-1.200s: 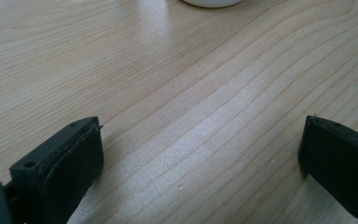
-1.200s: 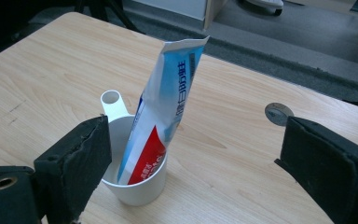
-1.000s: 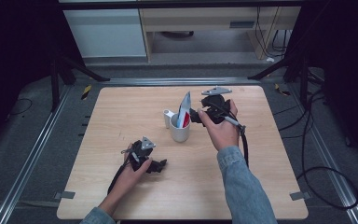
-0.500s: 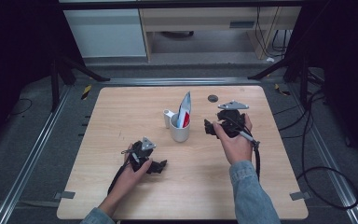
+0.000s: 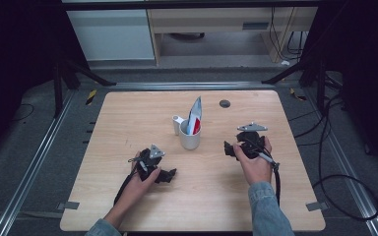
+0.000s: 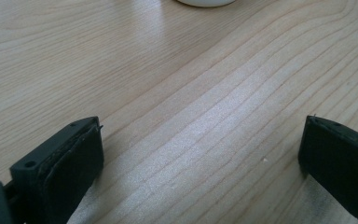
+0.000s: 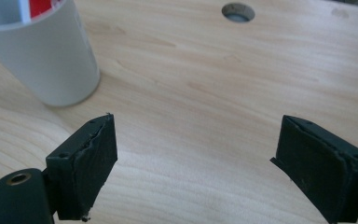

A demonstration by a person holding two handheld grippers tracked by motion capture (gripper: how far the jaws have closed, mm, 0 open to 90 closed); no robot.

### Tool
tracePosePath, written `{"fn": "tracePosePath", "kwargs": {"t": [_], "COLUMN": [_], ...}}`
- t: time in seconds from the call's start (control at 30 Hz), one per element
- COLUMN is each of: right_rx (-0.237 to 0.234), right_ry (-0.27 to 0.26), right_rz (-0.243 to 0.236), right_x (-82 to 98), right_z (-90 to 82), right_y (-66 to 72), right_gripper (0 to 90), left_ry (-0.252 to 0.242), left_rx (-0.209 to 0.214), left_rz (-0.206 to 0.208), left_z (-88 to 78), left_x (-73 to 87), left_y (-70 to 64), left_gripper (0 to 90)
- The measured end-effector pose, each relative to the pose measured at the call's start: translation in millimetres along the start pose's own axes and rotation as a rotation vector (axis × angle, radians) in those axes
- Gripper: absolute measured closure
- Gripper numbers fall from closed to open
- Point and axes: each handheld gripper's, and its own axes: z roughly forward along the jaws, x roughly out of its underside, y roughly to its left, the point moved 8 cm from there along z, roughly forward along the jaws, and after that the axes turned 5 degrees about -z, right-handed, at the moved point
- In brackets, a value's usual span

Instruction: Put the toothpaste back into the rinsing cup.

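A white mug [image 5: 189, 136] stands near the middle of the wooden table [image 5: 128, 118] with a red, white and blue tube [image 5: 194, 116] upright inside it. My right gripper [image 5: 229, 149] rests low on the table to the right of the mug, open, nothing between its jaws. Its own view has the mug [image 7: 46, 65] at the upper left, with my right gripper [image 7: 196, 163] spread wide over bare wood. My left gripper [image 5: 170, 175] lies at the front left, open and empty. In its own view my left gripper [image 6: 200, 158] frames bare wood, the mug's base [image 6: 205, 2] at the top edge.
A round cable hole [image 5: 225, 103] pierces the table at the back right, seen also as a hole [image 7: 238, 11] in the right gripper view. Black cables [image 5: 344, 196] trail on the floor to the right. A white cabinet [image 5: 113, 34] stands behind the table.
My right gripper has left the mug's rim and come down and right to the table beside it. The tube stays in the mug. The left hand has kept still.
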Motion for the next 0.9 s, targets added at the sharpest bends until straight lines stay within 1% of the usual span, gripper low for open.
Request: {"fn": "tracePosePath", "kwargs": {"t": [0.1, 0.13, 0.17, 0.27, 0.4, 0.5, 0.6, 0.73, 0.9], "right_rx": [0.0, -0.003, -0.004, -0.003, -0.008, -0.013, -0.007, 0.002, 0.017], "right_ry": [0.022, 0.028, 0.036, 0.048, 0.066, 0.067, 0.065, 0.068, 0.059], "right_rz": [0.006, 0.017, 0.018, 0.026, 0.024, 0.03, 0.035, 0.044, 0.058], "right_x": [11.5, 16.4, 19.7, 26.9, 36.9, 41.1, 44.2, 48.7, 48.0], "right_z": [5.6, 7.9, 9.6, 12.7, 17.8, 20.0, 22.0, 26.3, 29.0], "right_y": [0.5, 0.6, 0.7, 1.5, 3.1, 4.9, 4.4, 0.5, -4.2], "right_gripper": [12.9, 13.0, 13.0, 13.2, 13.2, 13.2, 13.5, 13.5, 13.6], "left_ry": [0.0, 0.0, 0.0, 0.0, 0.0, 0.0, 0.0, 0.0, 0.0], "left_rx": [0.002, 0.0, 0.001, 0.001, 0.001, 0.001, 0.001, 0.002, 0.0], "left_rz": [0.0, 0.0, 0.0, 0.0, 0.0, 0.0, 0.0, 0.0, 0.0], "left_z": [0.0, 0.0, 0.0, 0.0, 0.0, 0.0, 0.0, 0.0, 0.0], "left_x": [0.0, 0.0, 0.0, 0.0, 0.0, 0.0, 0.0, 0.0, 0.0], "left_y": [0.0, 0.0, 0.0, 0.0, -0.1, -0.1, -0.1, -0.1, -0.1], "left_gripper": [0.0, 0.0, 0.0, 0.0, 0.0, 0.0, 0.0, 0.0, 0.0]}}
